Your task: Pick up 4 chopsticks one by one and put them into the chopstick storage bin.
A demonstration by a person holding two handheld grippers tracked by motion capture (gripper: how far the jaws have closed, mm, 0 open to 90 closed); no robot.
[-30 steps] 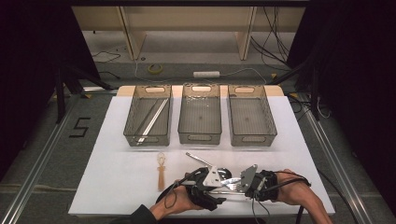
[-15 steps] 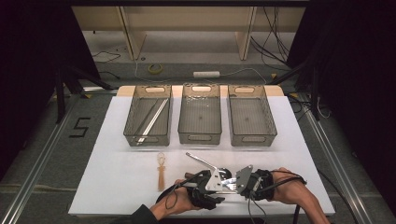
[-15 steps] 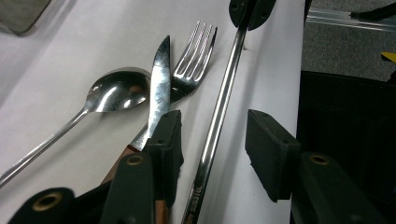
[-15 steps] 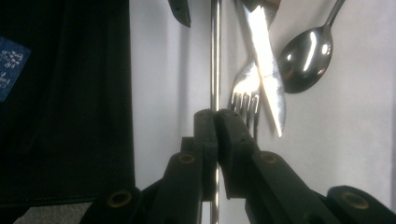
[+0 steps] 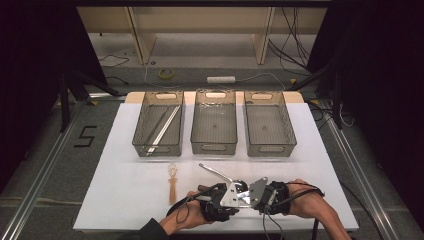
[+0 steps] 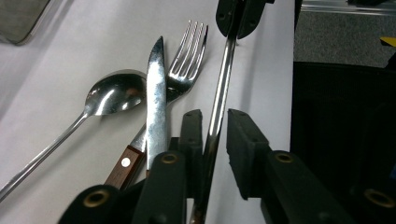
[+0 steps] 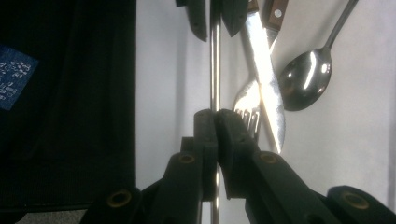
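A thin metal rod (image 7: 215,60) runs between my two grippers near the table's front edge. My right gripper (image 7: 215,119) is shut on it. My left gripper (image 6: 215,123) has just been closing around the rod (image 6: 222,88). One pad touches it and a gap remains at the other. Beside the rod lie a spoon (image 6: 114,95), a wood-handled knife (image 6: 155,93) and a fork (image 6: 189,56), the knife crossing the fork. In the high view the left gripper (image 5: 235,199) and right gripper (image 5: 248,198) face each other, the spoon (image 5: 216,172) just beyond them.
Three clear trays stand in a row at the back: the left tray (image 5: 141,125) holds long metal sticks, the middle tray (image 5: 214,147) and right tray (image 5: 270,148) look bare. A small wooden utensil (image 5: 172,182) lies left of the hands on the white table (image 5: 115,195).
The right hand and its gripper have edged slightly left toward the left gripper. The left hand has stayed where it was.
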